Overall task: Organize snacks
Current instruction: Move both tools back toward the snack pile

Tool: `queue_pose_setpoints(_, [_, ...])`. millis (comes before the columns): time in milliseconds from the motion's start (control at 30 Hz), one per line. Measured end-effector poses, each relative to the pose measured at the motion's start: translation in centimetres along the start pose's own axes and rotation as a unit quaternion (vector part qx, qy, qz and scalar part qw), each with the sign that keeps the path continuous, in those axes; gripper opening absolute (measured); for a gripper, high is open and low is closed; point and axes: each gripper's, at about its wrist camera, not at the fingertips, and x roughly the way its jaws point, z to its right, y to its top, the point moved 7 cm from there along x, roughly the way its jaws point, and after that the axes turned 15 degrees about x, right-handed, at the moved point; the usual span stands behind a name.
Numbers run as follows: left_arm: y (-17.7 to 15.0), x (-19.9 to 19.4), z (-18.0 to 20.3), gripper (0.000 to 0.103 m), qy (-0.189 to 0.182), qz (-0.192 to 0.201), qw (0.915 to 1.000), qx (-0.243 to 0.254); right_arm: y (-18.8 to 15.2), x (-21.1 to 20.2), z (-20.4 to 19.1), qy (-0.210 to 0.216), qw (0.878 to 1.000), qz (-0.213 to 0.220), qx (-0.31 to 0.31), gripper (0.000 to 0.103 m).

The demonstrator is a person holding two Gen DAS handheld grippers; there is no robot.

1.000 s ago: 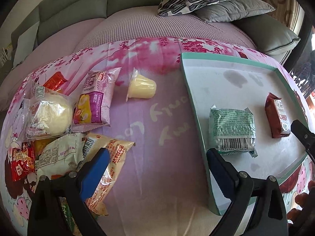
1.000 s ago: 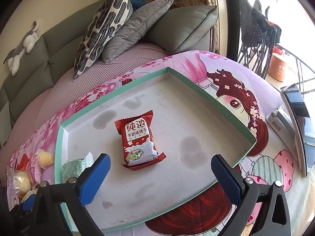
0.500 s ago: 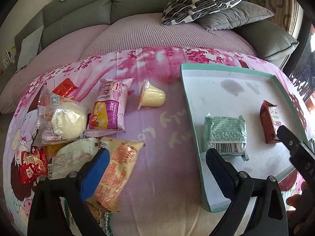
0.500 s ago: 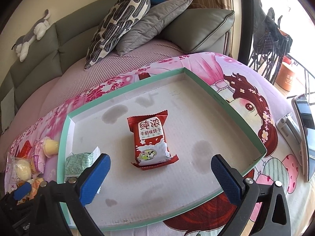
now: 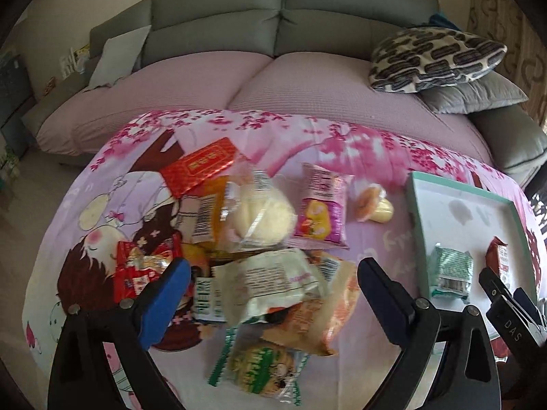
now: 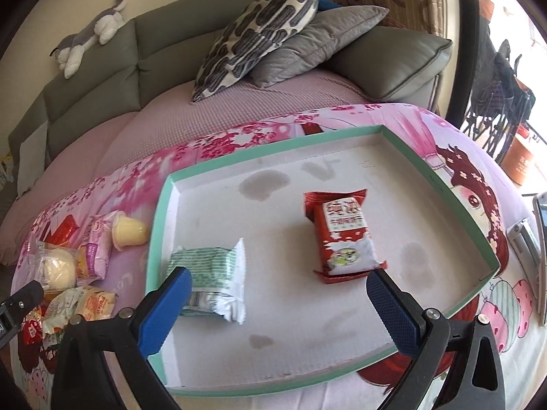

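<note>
My left gripper (image 5: pixel 273 273) is open and empty, hovering over a heap of snack packs: a white pack (image 5: pixel 273 282) between the fingers, a wrapped bun (image 5: pixel 261 217), a pink pack (image 5: pixel 321 217), a jelly cup (image 5: pixel 374 205), a red box (image 5: pixel 201 165). The teal-rimmed tray (image 6: pixel 160 212) holds a green pack (image 6: pixel 212 273) and a red biscuit pack (image 6: pixel 342 235). My right gripper (image 6: pixel 277 290) is open and empty above the tray's front, between those two packs. The tray also shows in the left wrist view (image 5: pixel 415 212).
A pink cartoon cloth (image 5: pixel 102 212) covers the table. A grey sofa (image 5: pixel 273 34) with cushions (image 6: pixel 259 30) stands behind it. A phone (image 6: pixel 542 249) and a silver object (image 6: pixel 523 242) lie right of the tray.
My left gripper has swung left from the tray edge to over the snack heap. My right gripper has moved left and lower over the tray, so the green pack is nearer.
</note>
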Motion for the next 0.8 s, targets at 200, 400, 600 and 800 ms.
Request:
queue_pose_setpoints(200, [-2.3,0.4,-5.7,0.098,0.034,-0.022,0.9976,-0.056,-2.8,0.0,-5.3,0.043,0.998,-0.025,-0.043,0.103])
queue_pose_setpoints(400, [-4.0,0.3,-9.1,0.098,0.036,-0.029,0.9944,-0.095,-5.5,-0.1,-9.6,0.061,0.993,-0.035,-0.094,0.103])
queue_pose_setpoints(600, [-4.9,0.7,-10.9,0.098,0.024,-0.032,0.9919,-0.120,-7.9,-0.6,-12.7,0.077,0.987,-0.046,-0.137,0.103])
queue_pose_setpoints(800, [-5.0,1.5,-10.3,0.098,-0.003,-0.036,0.9927,-0.115,-9.9,0.0,-14.1,0.077,0.982,-0.060,-0.160,0.103])
